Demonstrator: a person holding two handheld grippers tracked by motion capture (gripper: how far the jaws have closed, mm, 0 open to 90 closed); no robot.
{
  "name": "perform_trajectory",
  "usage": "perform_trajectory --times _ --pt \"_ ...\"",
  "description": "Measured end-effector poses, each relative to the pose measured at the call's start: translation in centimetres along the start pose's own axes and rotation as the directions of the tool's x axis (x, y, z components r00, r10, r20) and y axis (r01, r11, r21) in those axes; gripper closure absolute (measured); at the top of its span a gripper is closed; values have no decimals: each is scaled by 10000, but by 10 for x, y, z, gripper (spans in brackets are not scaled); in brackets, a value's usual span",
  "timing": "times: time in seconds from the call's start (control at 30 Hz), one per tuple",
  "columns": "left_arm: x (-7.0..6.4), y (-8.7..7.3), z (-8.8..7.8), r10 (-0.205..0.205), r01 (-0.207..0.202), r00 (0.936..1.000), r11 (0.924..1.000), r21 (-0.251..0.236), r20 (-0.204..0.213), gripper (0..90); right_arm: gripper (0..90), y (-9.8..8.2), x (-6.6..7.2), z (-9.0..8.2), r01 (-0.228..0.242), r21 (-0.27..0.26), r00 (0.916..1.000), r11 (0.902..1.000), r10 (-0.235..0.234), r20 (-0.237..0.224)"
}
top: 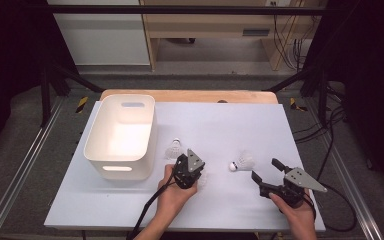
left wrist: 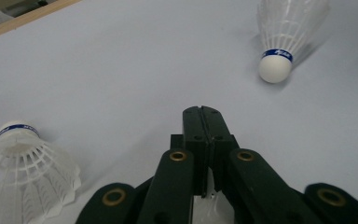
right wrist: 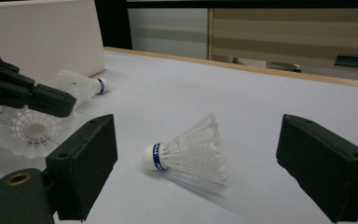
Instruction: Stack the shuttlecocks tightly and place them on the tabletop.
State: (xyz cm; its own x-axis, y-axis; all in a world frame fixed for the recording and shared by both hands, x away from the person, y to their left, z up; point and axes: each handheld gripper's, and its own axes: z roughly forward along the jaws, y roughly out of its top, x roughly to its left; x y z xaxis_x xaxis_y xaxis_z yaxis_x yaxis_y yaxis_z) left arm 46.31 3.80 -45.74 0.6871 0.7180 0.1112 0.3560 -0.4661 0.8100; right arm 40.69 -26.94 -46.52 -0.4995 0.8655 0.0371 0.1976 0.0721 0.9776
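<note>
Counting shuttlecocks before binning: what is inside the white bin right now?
The bin shows a bare white floor and walls in the high view, no shuttlecock. The strip behind its near wall is hidden.

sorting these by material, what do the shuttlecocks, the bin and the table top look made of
Shuttlecocks: moulded white plastic skirts, going by the open lattice; smooth white caps, cork or foam, can't tell, with blue bands.
Bin: matte white plastic by its look, with rounded corners and cut handle slots.
Table top: smooth pale sheet, maybe laminate, with a wood-coloured back edge.
</note>
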Motion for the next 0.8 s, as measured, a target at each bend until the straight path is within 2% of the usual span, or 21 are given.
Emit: perform_trajectory --times 0.13,0.23,0.33,0.4,0.43,0.53,0.57,0.6,0.67,0.8 --pt "2 5 8 -108 111 9988 9999 76 -470 899 127 1 1 -1 -24 -24 10000 10000 23 -53" --pt "4 6 11 258 -244 9957 9996 159 -884 900 126 1 1 -1 2 -21 10000 10000 -2 -93" --pt "6 7 12 299 -286 9965 9994 182 -786 900 126 1 1 0 11 -19 9999 10000 -12 -104" --pt "6 8 12 598 -578 9954 9979 284 -746 900 126 1 0 0 -18 -6 9999 10000 18 -138" --pt "5 8 12 882 -854 9926 9957 367 -830 900 126 1 0 0 -12 -4 9999 10000 12 -122" --pt "6 10 12 1272 -1227 9869 9912 506 -992 900 126 1 0 0 -17 -10 9999 10000 17 -102" --pt "7 10 12 1516 -1450 9819 9873 641 -1133 900 126 1 0 0 -30 -13 9999 10000 30 -100" --pt "9 10 13 1606 -1529 9797 9857 710 -1200 900 126 1 0 0 -25 -5 9999 10000 25 -105" --pt "13 10 12 1688 -1592 9763 9841 789 -1358 900 126 0 0 1 -29 0 9999 10000 29 -108" --pt "14 9 13 1615 -1524 9784 9853 775 -1288 900 126 0 0 0 -47 -42 9999 10000 46 -163"
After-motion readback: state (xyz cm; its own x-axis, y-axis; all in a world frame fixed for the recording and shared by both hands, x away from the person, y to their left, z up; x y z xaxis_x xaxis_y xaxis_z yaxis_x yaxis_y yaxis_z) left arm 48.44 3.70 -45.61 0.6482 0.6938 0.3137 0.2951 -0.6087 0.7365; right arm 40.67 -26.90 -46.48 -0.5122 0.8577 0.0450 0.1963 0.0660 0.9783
